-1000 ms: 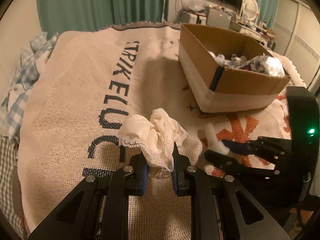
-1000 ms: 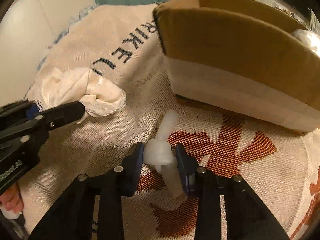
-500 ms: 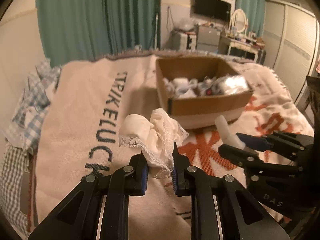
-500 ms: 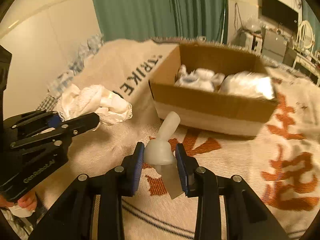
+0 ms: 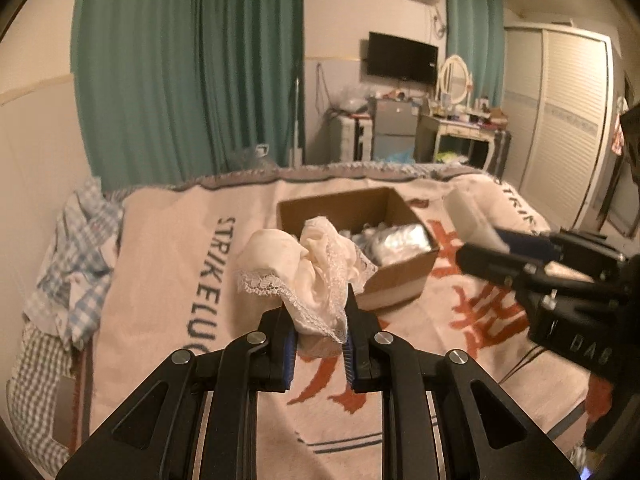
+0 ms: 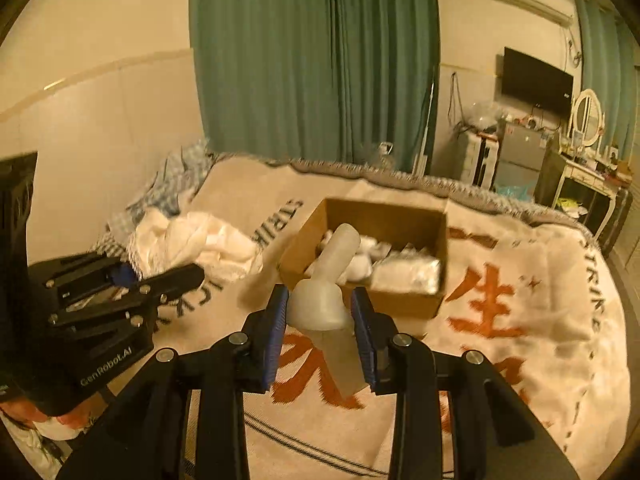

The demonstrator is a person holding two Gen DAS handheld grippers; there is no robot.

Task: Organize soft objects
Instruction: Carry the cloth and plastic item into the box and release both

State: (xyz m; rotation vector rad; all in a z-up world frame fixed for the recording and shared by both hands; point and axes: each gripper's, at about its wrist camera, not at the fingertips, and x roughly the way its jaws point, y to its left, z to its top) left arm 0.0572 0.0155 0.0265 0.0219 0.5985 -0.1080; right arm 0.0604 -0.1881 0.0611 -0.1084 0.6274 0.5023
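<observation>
My left gripper [image 5: 319,320] is shut on a crumpled white lace-trimmed cloth [image 5: 304,272], held up above the bed; the cloth also shows in the right wrist view [image 6: 200,246]. My right gripper [image 6: 320,312] is shut on a pale translucent soft tube-shaped object [image 6: 328,284], also held high; it shows at the right of the left wrist view [image 5: 468,220]. An open cardboard box [image 5: 400,280] holding several white soft items and a shiny plastic packet stands on the bed ahead of both grippers [image 6: 400,304].
The bed is covered by a cream woven blanket [image 5: 180,280] with dark lettering and orange characters. Checked blue clothing [image 5: 76,256] lies heaped at the bed's left edge. Green curtains, a wall TV, a dresser and a wardrobe stand beyond the bed.
Both grippers have risen well above the bed with their objects still held. The box now looks smaller and farther below, and more of the room is in view.
</observation>
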